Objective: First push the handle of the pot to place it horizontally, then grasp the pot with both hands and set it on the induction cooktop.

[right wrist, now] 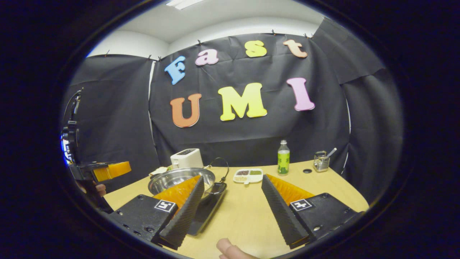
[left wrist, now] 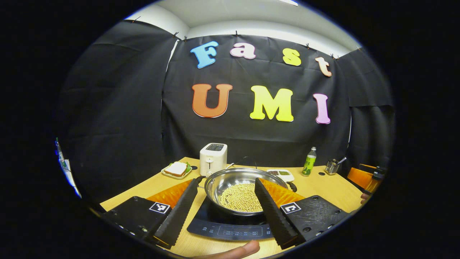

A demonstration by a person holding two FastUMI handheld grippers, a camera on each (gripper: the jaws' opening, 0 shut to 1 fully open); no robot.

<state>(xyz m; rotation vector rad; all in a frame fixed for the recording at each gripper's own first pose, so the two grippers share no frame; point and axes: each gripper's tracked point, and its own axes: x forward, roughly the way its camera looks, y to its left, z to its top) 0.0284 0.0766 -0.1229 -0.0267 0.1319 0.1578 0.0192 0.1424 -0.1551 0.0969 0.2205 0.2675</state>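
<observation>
A steel pot (left wrist: 235,177) holding pale beans (left wrist: 240,198) sits on the black induction cooktop (left wrist: 230,226) at the table's near side. My left gripper (left wrist: 227,181) is open just in front of it: one finger lies outside the left rim, the other reaches over the bowl's right part. The pot's dark handle (left wrist: 293,186) sticks out to the right. In the right gripper view the pot (right wrist: 172,178) and its handle (right wrist: 216,188) are at the left, and my right gripper (right wrist: 233,179) stands open over bare table, to the right of the cooktop (right wrist: 206,212). The left gripper (right wrist: 107,171) hangs at the far left.
Along the back of the table stand a white toaster (left wrist: 213,158), a plate with a sandwich (left wrist: 176,169), a small divided tray (left wrist: 281,174), a green bottle (left wrist: 309,162) and a metal holder (left wrist: 332,166). A thin dark cable (right wrist: 222,165) loops behind the pot.
</observation>
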